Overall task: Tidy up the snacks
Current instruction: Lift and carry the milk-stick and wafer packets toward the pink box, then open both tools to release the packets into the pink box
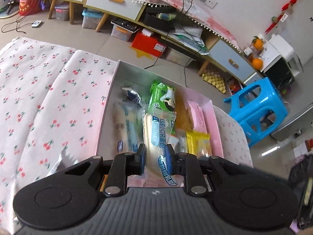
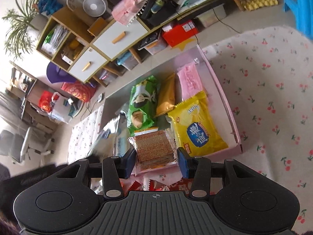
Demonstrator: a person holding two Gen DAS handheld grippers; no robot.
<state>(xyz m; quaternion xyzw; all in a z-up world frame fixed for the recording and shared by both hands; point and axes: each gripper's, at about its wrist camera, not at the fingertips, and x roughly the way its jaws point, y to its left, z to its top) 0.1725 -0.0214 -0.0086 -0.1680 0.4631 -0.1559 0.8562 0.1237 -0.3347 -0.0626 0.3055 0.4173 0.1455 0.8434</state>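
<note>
Pink box (image 2: pixel 219 90) sits on the cherry-print cloth (image 2: pixel 270 90), and both my grippers are at its near edge. Left gripper (image 1: pixel 155 156): jaws closed on a clear bread pack (image 1: pixel 154 135), long axis running straight out from the jaws over the box middle. Right gripper (image 2: pixel 156 160): a brown wafer pack (image 2: pixel 154 146) lies between the pads, but I cannot tell whether they pinch it; it sits over the near rim, just beside the yellow pack (image 2: pixel 197 127). In the box: green pack (image 2: pixel 141 103), orange pack (image 2: pixel 166 96), pink pack (image 2: pixel 190 80), yellow pack, and some blurred silver-blue packs on the left. Red wrappers (image 2: pixel 166 186) lie outside, under the right gripper. My guess: both held packs go down lengthwise into the middle gap.
</note>
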